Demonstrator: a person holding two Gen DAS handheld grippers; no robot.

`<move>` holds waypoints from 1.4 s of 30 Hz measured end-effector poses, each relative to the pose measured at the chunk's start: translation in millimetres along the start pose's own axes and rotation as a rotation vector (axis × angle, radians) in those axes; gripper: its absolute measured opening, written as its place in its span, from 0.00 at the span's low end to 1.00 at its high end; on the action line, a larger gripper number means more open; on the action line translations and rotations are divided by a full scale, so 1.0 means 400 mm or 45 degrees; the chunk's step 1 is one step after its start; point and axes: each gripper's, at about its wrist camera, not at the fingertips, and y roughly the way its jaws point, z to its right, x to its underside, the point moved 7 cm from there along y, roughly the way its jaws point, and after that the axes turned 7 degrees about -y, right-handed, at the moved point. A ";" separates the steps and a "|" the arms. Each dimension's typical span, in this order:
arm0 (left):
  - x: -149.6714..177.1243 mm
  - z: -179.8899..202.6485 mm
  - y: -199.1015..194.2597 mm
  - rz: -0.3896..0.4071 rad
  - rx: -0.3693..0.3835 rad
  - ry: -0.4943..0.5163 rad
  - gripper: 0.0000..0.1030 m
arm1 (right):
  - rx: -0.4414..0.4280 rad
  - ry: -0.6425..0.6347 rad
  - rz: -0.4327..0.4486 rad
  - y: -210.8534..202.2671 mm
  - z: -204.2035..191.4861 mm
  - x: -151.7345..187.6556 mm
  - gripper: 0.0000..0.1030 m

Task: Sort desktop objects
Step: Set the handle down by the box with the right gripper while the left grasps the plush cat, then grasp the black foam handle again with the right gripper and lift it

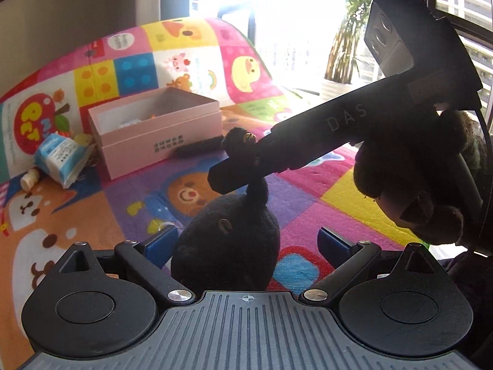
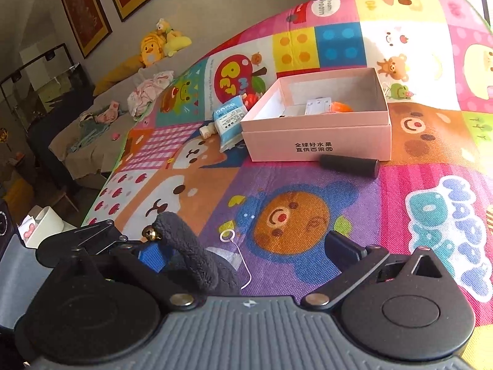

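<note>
The black plush toy (image 1: 228, 246) is found on the play mat (image 1: 339, 191), directly in front of the left gripper (image 1: 248, 240) and between its blue pads. That gripper's jaws are spread wide: clear mat is seen between the toy and the right-hand pad, so nothing is gripped. The toy's round body is set low, while its fuzzy loop (image 2: 185, 246), tipped with a small bell (image 2: 150, 232), is raised up and forward. The right gripper (image 2: 243, 246) is also held open; the loop is laid against its left finger rather than pinched, and in the left wrist view that gripper is seen reaching in from the right across the toy's top. Both grippers are thus judged about equally near, the left to the body and the right to the loop. The open pink box (image 1: 160, 129) is placed further ahead, to the left in the left view, with a black cylinder (image 2: 349, 165) lying along its near wall and a blue-and-white packet (image 2: 229, 120) at its left side. Bare mat is left between toy and box, so a lifted path is judged free, provided the box's near rim is cleared.
</note>
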 end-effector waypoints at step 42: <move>-0.086 -0.413 0.130 0.216 -0.613 -0.369 0.94 | 0.584 -0.097 -0.072 0.123 0.222 -0.057 1.00</move>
